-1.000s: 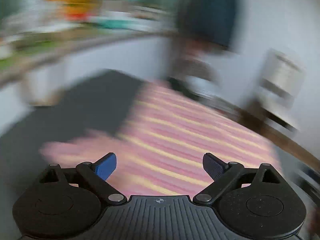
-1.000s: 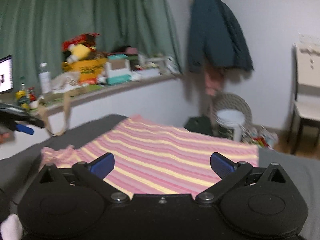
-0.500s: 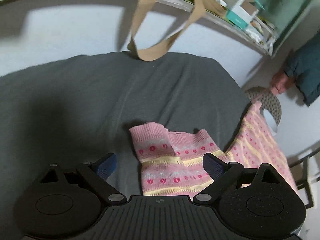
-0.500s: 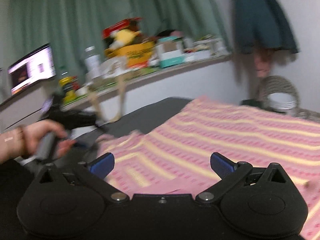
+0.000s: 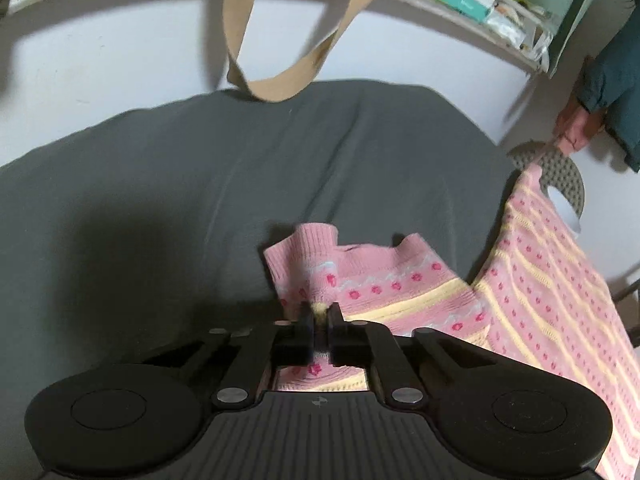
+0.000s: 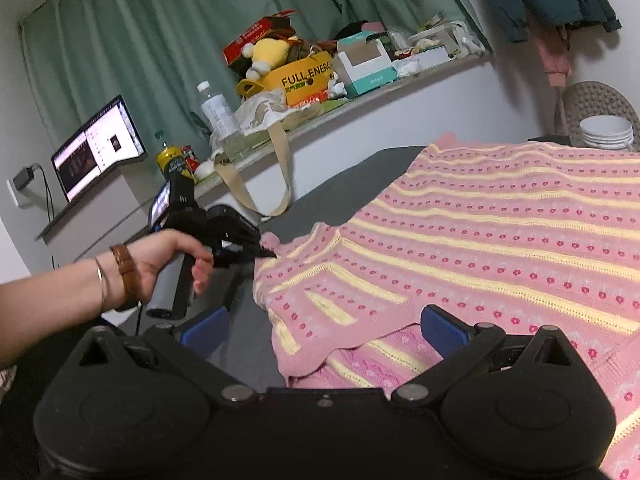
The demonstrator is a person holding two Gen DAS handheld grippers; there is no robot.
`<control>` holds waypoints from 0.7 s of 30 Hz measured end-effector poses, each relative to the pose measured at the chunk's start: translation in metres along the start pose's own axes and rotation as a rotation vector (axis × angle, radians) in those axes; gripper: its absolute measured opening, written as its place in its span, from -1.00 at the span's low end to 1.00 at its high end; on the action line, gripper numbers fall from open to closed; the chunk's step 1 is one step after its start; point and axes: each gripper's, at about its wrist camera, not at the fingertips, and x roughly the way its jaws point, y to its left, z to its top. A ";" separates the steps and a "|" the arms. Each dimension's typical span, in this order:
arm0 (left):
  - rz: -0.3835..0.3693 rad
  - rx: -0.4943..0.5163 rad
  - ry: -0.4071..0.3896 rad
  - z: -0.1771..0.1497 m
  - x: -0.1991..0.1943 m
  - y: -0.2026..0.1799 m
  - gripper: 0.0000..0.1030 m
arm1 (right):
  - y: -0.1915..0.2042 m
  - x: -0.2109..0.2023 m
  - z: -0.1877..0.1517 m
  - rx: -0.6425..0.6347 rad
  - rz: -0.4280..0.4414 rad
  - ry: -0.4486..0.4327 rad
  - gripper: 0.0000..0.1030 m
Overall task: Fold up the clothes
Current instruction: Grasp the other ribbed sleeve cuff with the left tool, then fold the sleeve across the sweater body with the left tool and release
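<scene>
Here your left gripper [image 5: 319, 316] is pinched on the sleeve of the pink, yellow-striped knit sweater [image 6: 480, 248] spread over the grey bed [image 5: 200, 184], near its edge, while your right gripper [image 6: 324, 326] hovers with fingers apart.

knitted sweater [image 5: 400, 292], matt grey sheet [image 5: 200, 184]

Left gripper [image 5: 319, 316] fingers pinched closed, right gripper [image 6: 323, 327] fingers spread wide
</scene>
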 end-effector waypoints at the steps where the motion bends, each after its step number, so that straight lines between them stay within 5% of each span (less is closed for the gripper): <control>1: 0.002 0.023 -0.018 -0.001 -0.004 -0.004 -0.89 | 0.001 0.001 -0.001 -0.008 -0.003 0.003 1.00; 4: -0.021 0.120 -0.087 -0.004 -0.021 -0.022 -0.89 | 0.004 0.003 0.000 -0.022 -0.002 0.004 1.00; 7: -0.122 0.200 -0.168 -0.011 -0.050 -0.042 -0.89 | 0.004 0.004 0.001 -0.025 -0.013 -0.004 1.00; 11: -0.378 0.400 -0.221 -0.033 -0.087 -0.080 -0.89 | 0.000 0.006 0.001 -0.014 -0.033 -0.001 1.00; 14: -0.614 0.531 -0.080 -0.052 -0.092 -0.110 -0.88 | -0.005 0.010 0.000 0.000 -0.048 0.013 1.00; 17: -0.603 0.632 -0.014 -0.061 -0.087 -0.128 -0.87 | -0.008 0.015 -0.002 0.001 -0.063 0.037 1.00; 21: -0.541 0.477 -0.017 -0.031 -0.081 -0.101 -0.65 | -0.006 0.023 -0.006 -0.042 -0.094 0.072 1.00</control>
